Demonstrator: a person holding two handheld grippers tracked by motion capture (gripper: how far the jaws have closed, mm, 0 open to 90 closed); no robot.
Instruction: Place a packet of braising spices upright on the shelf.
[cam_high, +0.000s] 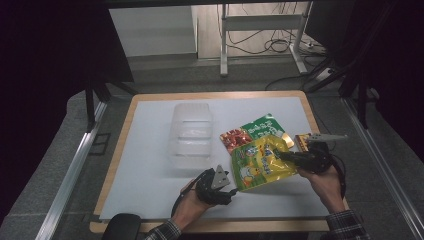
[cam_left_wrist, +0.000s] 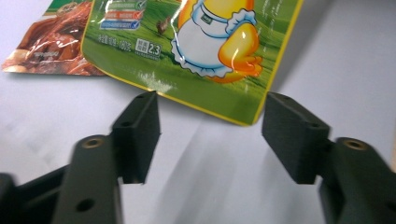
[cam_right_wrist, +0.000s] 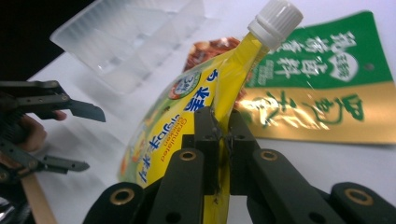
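Yellow spouted pouch (cam_right_wrist: 187, 121) was clamped at its edge by right hand-held gripper (cam_right_wrist: 219, 140), lifted off worktop (cam_high: 150, 165). Left hand-held gripper (cam_left_wrist: 210, 135) stood open, empty, just short of pouch's bottom corner. Likely next: transfer toward clear tray (cam_high: 191, 134), careful placement needed.

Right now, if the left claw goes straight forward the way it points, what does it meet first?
Probably the bottom edge of the glossy yellow-green spouted pouch with a cartoon duck. The open left claw points at that edge, with bare white table between. Depth is unclear, since the right claw holds the pouch slightly raised.
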